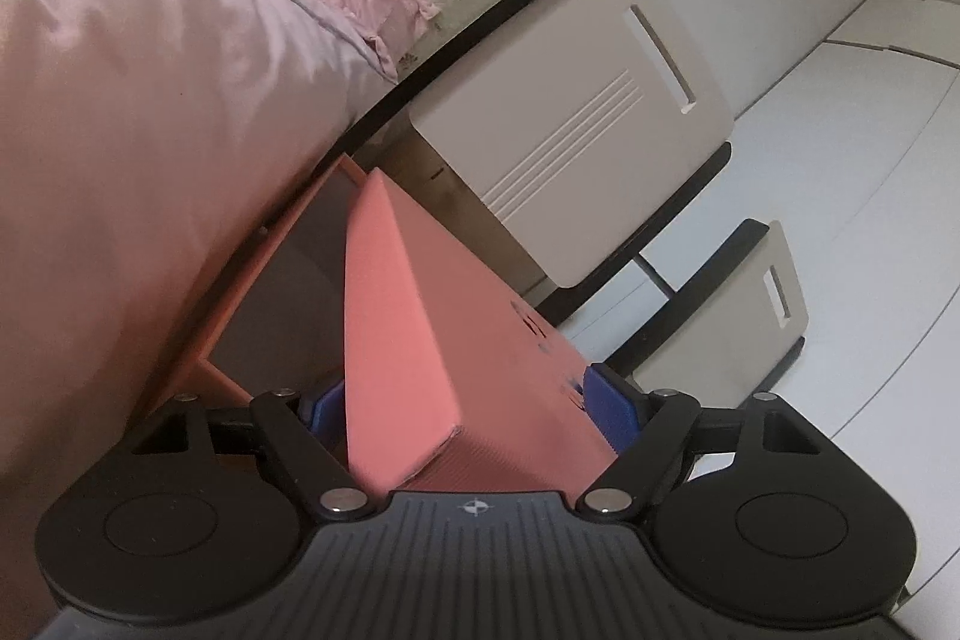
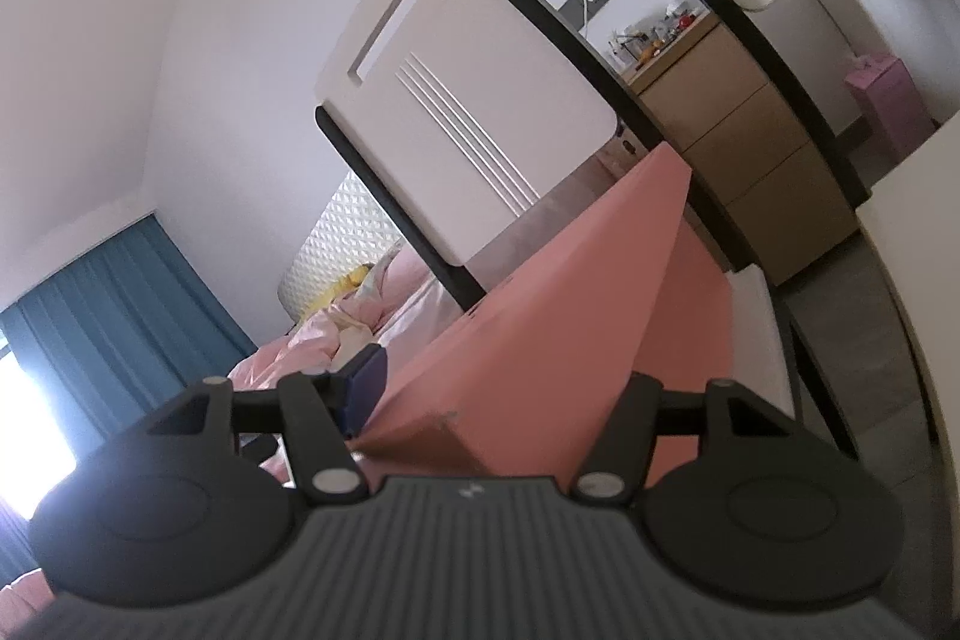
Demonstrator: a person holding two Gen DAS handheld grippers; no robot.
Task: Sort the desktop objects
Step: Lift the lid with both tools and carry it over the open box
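Pink bed and white chairs behind. Both jaws clamped on flat pink cardboard box, lifted together for steady carrying.

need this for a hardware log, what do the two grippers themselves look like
Both match. The left gripper and right gripper each have a grey ribbed body with a small crosshair mark, two round black discs at the sides, black linkage arms with silver pivot pins, and blue finger pads. No cables or sleeves show.
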